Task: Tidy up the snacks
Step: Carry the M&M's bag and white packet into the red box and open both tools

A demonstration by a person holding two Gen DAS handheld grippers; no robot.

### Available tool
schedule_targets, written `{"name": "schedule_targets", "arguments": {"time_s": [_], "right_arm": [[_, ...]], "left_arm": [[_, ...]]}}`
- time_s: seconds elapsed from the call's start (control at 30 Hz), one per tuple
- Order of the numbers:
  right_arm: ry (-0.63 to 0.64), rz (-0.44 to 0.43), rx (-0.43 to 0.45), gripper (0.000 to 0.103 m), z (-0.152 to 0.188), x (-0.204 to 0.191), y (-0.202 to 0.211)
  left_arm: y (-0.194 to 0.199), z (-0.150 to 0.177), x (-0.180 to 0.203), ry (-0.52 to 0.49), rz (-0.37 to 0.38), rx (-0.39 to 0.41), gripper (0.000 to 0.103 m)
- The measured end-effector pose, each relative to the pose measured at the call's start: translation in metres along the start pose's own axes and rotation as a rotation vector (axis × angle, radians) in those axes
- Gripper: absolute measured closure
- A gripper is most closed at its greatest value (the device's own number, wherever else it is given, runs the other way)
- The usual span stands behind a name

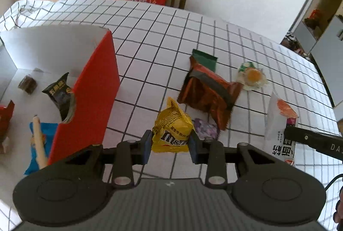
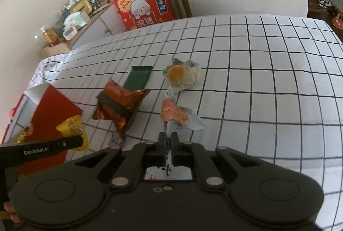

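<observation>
Between the left tongs, the yellow M&M's bag sits pinched just right of the red box, above the checked desk. The right tongs are pressed together on a white noodle packet. On the desk behind lie an orange-brown pouch, a green bar, a clear jelly cup and, seemingly, a small purple sweet.

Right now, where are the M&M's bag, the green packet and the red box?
M&M's bag (image 1: 171, 134): left wrist view, yellow front near the logo.
Green packet (image 2: 138, 78): right wrist view, middle of the wrapper.
Red box (image 1: 92, 89): left wrist view, red outer wall.
</observation>
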State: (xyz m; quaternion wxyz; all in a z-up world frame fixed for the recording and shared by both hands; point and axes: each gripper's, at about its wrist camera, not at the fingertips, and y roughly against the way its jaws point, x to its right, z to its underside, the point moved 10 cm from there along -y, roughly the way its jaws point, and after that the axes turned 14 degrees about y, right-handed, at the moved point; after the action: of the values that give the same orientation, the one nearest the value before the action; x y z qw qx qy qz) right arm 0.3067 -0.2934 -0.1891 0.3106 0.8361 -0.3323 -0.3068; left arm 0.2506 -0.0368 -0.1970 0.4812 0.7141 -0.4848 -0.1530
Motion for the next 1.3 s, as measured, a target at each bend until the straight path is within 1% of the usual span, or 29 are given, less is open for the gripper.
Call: {"name": "schedule_targets", "arguments": {"time_s": [0.3, 0.6, 0.97, 1.13, 1.3], "right_arm": [[0.045, -0.056, 0.019, 0.101, 0.003, -0.039, 0.049], [0.102, -0.082, 0.051, 0.100, -0.008, -0.086, 0.080], [0.173, -0.136, 0.082, 0.100, -0.030, -0.162, 0.088], [0.201, -0.157, 0.098, 0.100, -0.041, -0.198, 0.085], [0.222, -0.167, 0.109, 0.100, -0.052, -0.233, 0.075]], "left_arm": [[0.055, 0.008, -0.005, 0.004, 0.034, 0.012, 0.069], [0.104, 0.002, -0.030, 0.015, 0.044, 0.048, 0.069], [0.145, -0.023, -0.075, 0.032, 0.050, 0.105, 0.069], [0.156, -0.037, -0.099, 0.037, 0.053, 0.123, 0.069], [0.161, -0.050, -0.126, 0.046, 0.048, 0.125, 0.069]]}}
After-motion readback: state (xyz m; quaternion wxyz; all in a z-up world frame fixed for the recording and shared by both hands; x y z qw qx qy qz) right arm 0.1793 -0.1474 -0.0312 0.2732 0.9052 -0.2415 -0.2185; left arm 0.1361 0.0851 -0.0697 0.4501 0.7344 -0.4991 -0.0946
